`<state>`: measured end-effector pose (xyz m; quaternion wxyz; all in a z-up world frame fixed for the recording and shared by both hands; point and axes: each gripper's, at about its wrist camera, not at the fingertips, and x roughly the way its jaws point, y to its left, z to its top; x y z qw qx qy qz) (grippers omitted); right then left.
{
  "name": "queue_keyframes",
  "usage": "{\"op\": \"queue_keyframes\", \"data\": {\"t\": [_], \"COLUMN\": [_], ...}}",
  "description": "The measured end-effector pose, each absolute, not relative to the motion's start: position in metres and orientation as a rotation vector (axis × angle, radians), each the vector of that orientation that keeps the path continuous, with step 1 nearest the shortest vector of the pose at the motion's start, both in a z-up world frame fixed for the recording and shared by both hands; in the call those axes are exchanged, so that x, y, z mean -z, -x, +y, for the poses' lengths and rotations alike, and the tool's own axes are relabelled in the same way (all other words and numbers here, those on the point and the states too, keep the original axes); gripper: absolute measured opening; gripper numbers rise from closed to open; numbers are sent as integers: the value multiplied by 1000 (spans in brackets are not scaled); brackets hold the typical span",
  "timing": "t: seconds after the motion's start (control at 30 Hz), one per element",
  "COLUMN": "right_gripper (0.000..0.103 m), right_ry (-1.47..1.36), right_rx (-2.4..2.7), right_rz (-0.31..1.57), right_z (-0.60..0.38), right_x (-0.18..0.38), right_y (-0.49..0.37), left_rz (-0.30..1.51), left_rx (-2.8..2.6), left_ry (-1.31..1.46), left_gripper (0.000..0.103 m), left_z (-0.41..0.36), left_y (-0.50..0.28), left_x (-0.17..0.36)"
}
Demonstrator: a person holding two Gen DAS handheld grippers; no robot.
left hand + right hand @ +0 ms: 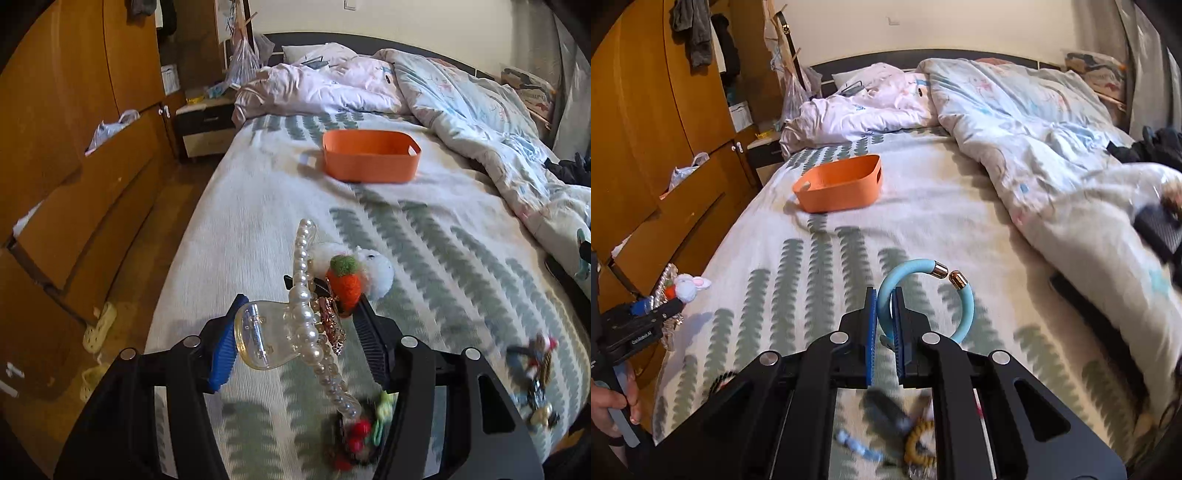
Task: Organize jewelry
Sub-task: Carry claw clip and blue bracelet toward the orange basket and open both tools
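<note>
My left gripper (295,332) is shut on a bundle of hair clips: a clear claw clip with pearls (303,325), a gold piece (330,321), and a plush rabbit clip with a felt carrot (345,284). The bundle hangs above the patterned bedspread. My right gripper (886,325) is shut on a light blue open bracelet with gold tips (967,306), also lifted off the bed. An orange bin (369,168) (842,195) stands farther up the bed, ahead of both grippers. In the right wrist view the left gripper (661,308) with the rabbit clip (689,288) shows at the far left.
More accessories lie on the bedspread: a red-berry piece (360,432), a blue and red one (535,380), a yellow spiral tie (918,439). A crumpled duvet (1052,147) covers the right side. A wooden wardrobe (74,147) and a nightstand (207,129) stand left of the bed.
</note>
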<state>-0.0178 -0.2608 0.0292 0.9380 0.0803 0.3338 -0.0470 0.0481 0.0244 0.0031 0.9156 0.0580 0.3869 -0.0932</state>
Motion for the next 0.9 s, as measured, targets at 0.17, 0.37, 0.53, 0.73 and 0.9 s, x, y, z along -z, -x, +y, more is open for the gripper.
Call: {"op": "queue_keyframes", "data": {"t": [0.17,0.37,0.53,0.73,0.9], "right_gripper": [10,10,10,10,10], "right_ry": [-142,-112,-97,-122,-140], "right_rx": [103,107,117,127,131], "right_rz": [729,801,847,881,903], "right_z": [-264,-264,-269,-280,-288], "right_x": [-14,17,34,48,57], "right_y": [-24,-66,-92,-114,-124], "left_rz": [792,813,821,846,830], "left_rx": [170,130,125,123,97], "left_ry": [-125,-132,-131,-128,-160], "left_gripper": [58,58,58,59,59], "left_z": [14,5,1,-1,-3], "left_y": [-82,-122,-141,-158,-161], "left_x": [3,25,34,45,50]}}
